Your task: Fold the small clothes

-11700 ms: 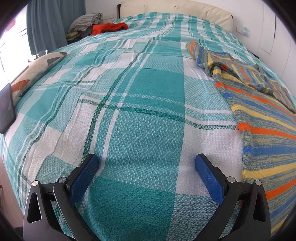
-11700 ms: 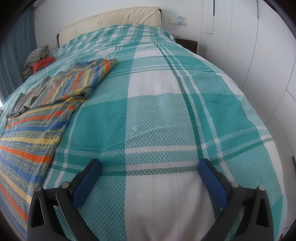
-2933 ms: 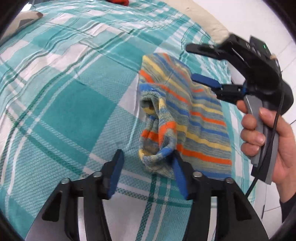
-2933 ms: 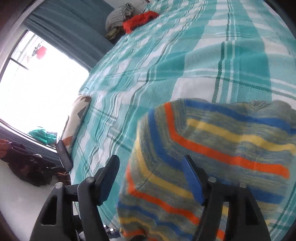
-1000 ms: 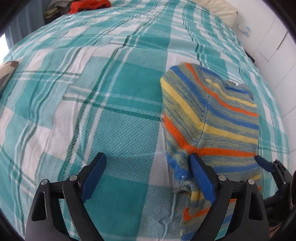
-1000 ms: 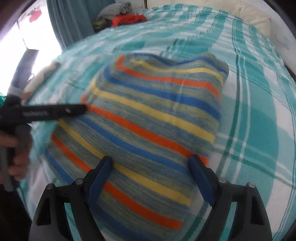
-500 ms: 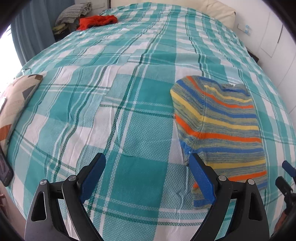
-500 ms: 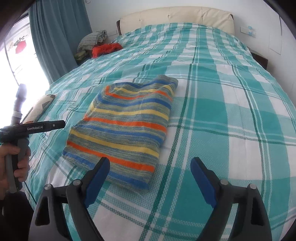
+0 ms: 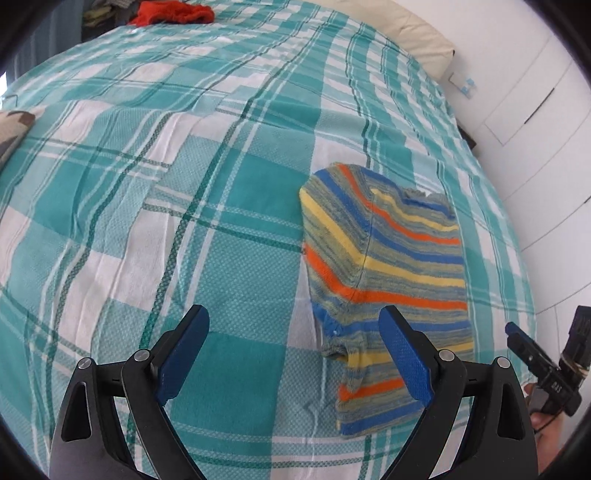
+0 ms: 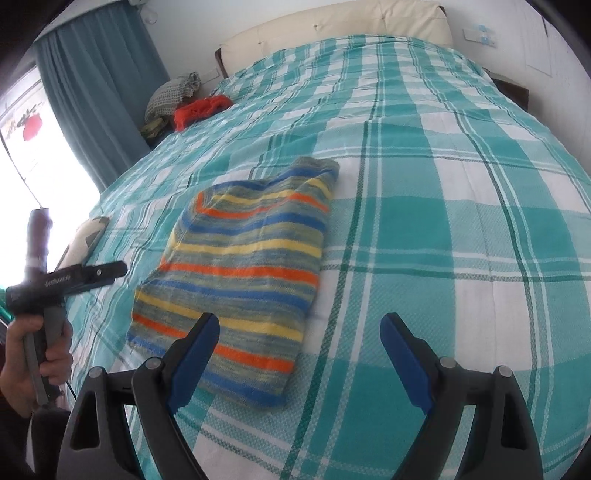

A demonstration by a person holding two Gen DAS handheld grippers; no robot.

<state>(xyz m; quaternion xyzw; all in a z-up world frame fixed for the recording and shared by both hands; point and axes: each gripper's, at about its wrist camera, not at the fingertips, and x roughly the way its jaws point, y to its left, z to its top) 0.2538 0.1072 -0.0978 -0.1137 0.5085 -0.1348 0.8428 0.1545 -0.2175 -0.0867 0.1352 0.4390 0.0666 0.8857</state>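
- Teal-and-white plaid bedspread [image 9: 229, 206] covers a wide bed, with a cream padded headboard [image 10: 332, 26] at the far end against a white wall.
- Blue-green curtains [image 10: 99, 96] hang beside a bright window along one side of the bed.
- On the bedspread lies the striped knit garment [image 9: 384, 266], folded into a compact, roughly rectangular bundle; its bands run orange, blue, yellow and grey-green.
- From the right wrist view the same garment [image 10: 243, 266] lies flat, its narrower end pointing toward the headboard and its thick folded edge nearest the camera.
- The left gripper [image 9: 291, 358] hangs above the bedspread with its blue-padded fingers spread wide and nothing between them; its right-side finger overlaps the near corner of the garment in the view, though whether it touches the cloth cannot be told.
- The right gripper [image 10: 297, 358] is likewise spread wide and holds nothing, its left-side finger in front of the garment's near edge.
- Each gripper shows at the rim of the other's view, held in a hand just beside the garment.
- A crumpled red cloth [image 10: 201, 107] lies at the far corner of the bed beside a heap of grey-green clothes [image 10: 173, 94].
- A patterned cushion [image 10: 86, 236] rests at the window-side edge of the bed.
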